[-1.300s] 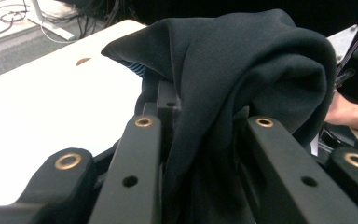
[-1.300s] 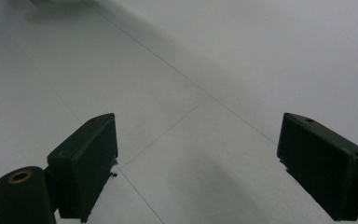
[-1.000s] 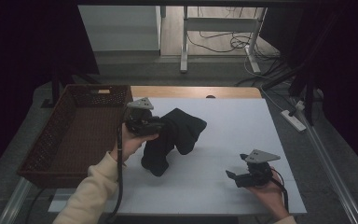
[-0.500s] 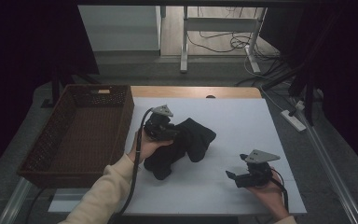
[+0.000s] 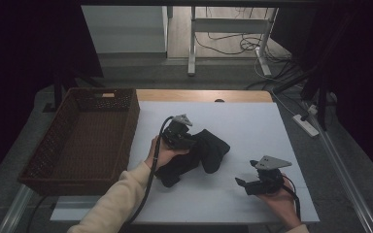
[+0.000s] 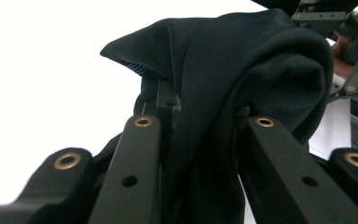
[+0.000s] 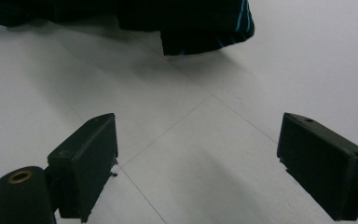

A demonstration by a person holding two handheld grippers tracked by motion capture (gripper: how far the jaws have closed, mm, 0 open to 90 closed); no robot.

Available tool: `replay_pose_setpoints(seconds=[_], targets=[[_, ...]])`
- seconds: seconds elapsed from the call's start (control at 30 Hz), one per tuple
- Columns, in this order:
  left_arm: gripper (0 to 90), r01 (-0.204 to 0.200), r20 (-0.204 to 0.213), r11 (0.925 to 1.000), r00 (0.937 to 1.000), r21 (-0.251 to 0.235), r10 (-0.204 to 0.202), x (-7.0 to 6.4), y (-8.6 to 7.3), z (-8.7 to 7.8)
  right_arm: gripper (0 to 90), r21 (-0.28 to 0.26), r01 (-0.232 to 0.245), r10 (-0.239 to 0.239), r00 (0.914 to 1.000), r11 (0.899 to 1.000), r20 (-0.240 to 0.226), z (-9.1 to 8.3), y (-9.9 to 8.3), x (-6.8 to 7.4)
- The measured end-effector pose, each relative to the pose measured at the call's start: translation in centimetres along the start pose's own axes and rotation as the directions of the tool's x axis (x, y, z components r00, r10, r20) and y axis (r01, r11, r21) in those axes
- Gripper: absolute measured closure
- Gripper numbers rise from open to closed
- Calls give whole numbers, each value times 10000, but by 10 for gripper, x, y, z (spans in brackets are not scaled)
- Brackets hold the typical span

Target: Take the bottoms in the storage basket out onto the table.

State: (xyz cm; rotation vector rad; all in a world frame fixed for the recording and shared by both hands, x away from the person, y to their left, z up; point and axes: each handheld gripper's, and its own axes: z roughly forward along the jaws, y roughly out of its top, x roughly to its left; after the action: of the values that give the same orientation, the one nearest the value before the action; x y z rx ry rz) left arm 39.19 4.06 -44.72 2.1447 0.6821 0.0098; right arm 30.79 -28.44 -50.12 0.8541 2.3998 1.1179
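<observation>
White table top (image 5: pixel 252 131) covers the work area, with a wooden edge strip at its far side and dark floor around it. Count: one black garment, one wicker basket, two hand-held grippers, two hands.

Nearest the person, the right gripper (image 5: pixel 245 184) sits low over the near right part of the table, held in the right hand (image 5: pixel 282 199). In the right gripper view its jaws stand wide apart over bare white surface, holding nothing; the hem of the garment (image 7: pixel 205 28), with thin blue lines on it, lies beyond them.

Farther in, the left gripper (image 5: pixel 187 141) is held by the left hand (image 5: pixel 162 154) near the table's middle. In the left gripper view its jaws are closed on a fold of the black garment (image 6: pixel 242 79), cloth bunched between them.

Change noted: against the frame one second back, the left gripper and the garment have shifted rightward, away from the basket and toward the table's middle. The right gripper has kept its place.

Garment (image 5: pixel 201 155): black, soft, crumpled into a lump with two lobes, one toward the near left and one to the right. It rests on the table at the centre, well apart from the right gripper.

Wicker basket (image 5: pixel 43 150): brown, rectangular, at the table's left edge, nothing seen in it. Beyond the table, metal frame legs and cables on the floor.
</observation>
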Motion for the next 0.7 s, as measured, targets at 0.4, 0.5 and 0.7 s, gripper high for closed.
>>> replay_pose_setpoints(seconds=[0.4, 0.5, 0.7], targets=[[746, 101, 37, 9994, 9999, 319, -102, 7, 0, 21, 124, 36, -11, 11, 10000, 10000, -19, 1, 0, 0], [744, 172, 45, 9986, 9998, 492, -175, 10, -1, 28, 124, 40, -12, 12, 10000, 10000, -21, 1, 0, 0], [739, 268, 31, 9962, 9996, 831, -272, 15, -3, 41, 124, 69, -22, 22, 10000, 10000, -23, 1, -1, -1]])
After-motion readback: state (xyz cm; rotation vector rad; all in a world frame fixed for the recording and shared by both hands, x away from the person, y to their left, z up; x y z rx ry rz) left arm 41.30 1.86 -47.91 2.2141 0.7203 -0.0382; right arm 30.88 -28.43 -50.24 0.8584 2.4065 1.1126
